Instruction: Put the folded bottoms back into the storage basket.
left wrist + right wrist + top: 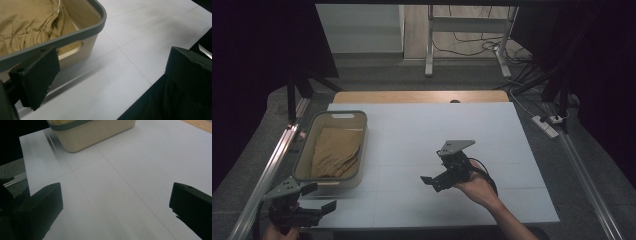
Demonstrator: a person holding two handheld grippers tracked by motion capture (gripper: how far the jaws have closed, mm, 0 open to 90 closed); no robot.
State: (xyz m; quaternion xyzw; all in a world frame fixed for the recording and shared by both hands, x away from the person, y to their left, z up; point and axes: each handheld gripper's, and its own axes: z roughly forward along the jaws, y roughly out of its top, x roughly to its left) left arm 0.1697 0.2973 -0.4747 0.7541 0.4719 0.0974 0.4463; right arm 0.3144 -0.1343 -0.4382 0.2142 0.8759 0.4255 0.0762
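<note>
A beige basket with a grey rim [304, 150] stands on the left of the white table, and a crumpled tan cloth [334, 152] lies inside it. My left gripper [319, 197] is open and empty at the table's front left corner, just in front of the basket. In the left gripper view the basket rim [75, 35] and the cloth [30, 22] are close ahead of the left gripper [112, 75]. My right gripper [430, 184] hovers open and empty over the table's middle, pointing left. The right gripper view has the basket [95, 132] farther off, beyond the right gripper [115, 207].
The white table board [437, 130] has a wooden strip [422, 96] along its far edge. A metal rail [267, 175] runs along the left side. A power strip [546, 125] and cables lie on the floor at the right.
</note>
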